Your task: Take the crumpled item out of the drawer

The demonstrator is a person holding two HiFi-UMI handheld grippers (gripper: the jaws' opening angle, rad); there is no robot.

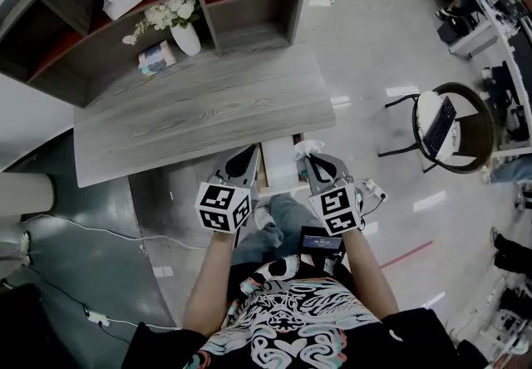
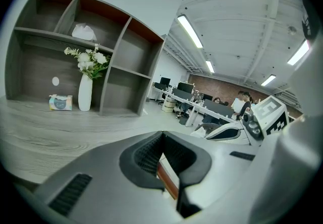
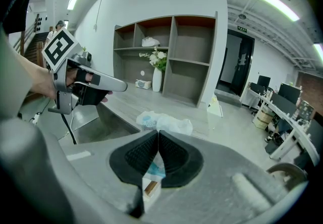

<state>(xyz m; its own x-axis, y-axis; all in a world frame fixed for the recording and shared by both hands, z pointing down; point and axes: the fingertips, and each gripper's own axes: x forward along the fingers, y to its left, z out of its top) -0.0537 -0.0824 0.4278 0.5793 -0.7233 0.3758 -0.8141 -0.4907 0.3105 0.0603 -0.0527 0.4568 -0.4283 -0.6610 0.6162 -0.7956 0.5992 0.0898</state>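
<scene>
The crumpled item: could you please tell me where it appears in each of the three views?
Head view: the crumpled item is at centre, by the desk front edge, at the right hand-held gripper tip.
Left gripper view: probably the small pale scrap right of centre; too small to be sure.
Right gripper view: centre, pinched in the jaws and bulging beyond them.
Shared landmark: the vase of flowers.

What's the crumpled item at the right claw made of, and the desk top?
Crumpled item: probably thin plastic film, white with blue print, slightly glossy; it holds sharp creases. Desk top: likely wood-look laminate, matte grey; even streaky grain, no shine.
</scene>
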